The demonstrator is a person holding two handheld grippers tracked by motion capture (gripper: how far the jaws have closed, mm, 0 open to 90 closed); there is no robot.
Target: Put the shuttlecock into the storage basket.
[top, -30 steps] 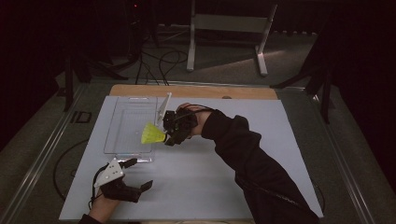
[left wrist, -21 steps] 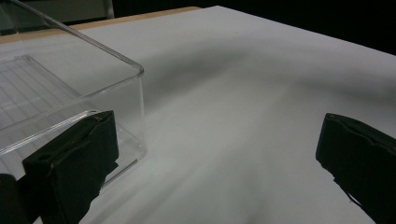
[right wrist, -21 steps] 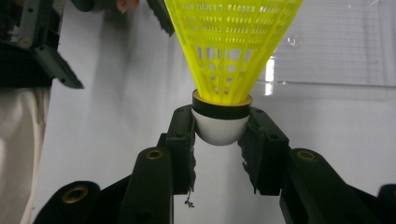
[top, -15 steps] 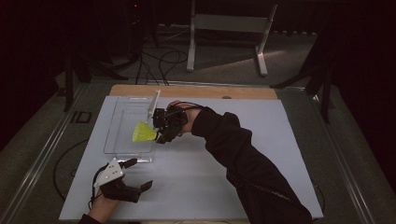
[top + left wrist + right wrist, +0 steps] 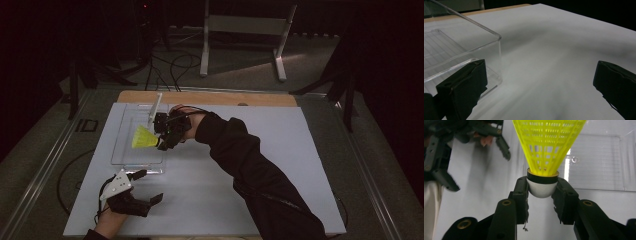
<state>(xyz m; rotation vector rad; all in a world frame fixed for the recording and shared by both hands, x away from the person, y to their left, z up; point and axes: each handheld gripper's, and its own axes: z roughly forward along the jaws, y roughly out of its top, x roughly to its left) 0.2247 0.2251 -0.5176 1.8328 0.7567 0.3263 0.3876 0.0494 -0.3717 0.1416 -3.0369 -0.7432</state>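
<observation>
Shuttlecock [image 5: 548,150] is the piece in hand: its white rounded cork, ringed by a black band, sits clamped between the right gripper [image 5: 541,195] fingers [image 5: 522,192], and the yellow net skirt flares upward until the top edge of the right gripper view cuts it off. From the high view the shuttlecock [image 5: 143,138] hangs above the clear tray [image 5: 124,150], skirt pointing left, with the right gripper [image 5: 161,143] at the tray's right side; whether the skirt touches the tray floor is hard to tell in the dim light. The tray is a shallow, hard, see-through plastic box with a ribbed floor [image 5: 441,47] and a rounded near corner [image 5: 497,37]. A clear, thin piece [image 5: 154,108], perhaps a lid, leans up at the tray's far right corner, too glassy to make out well. The tray rests on a smooth white sheet [image 5: 260,200] covering the desk [image 5: 210,97], whose wooden edge shows at the far side. The left gripper [image 5: 150,187] rests on the sheet just in front of the tray, its fingers [image 5: 464,85] wide apart with nothing between them, one close beside the tray's wall. A dark sleeve [image 5: 250,175] hides part of the sheet. Beyond the desk, cables [image 5: 170,65] and a pale metal stand [image 5: 240,30] fade into near darkness.
</observation>
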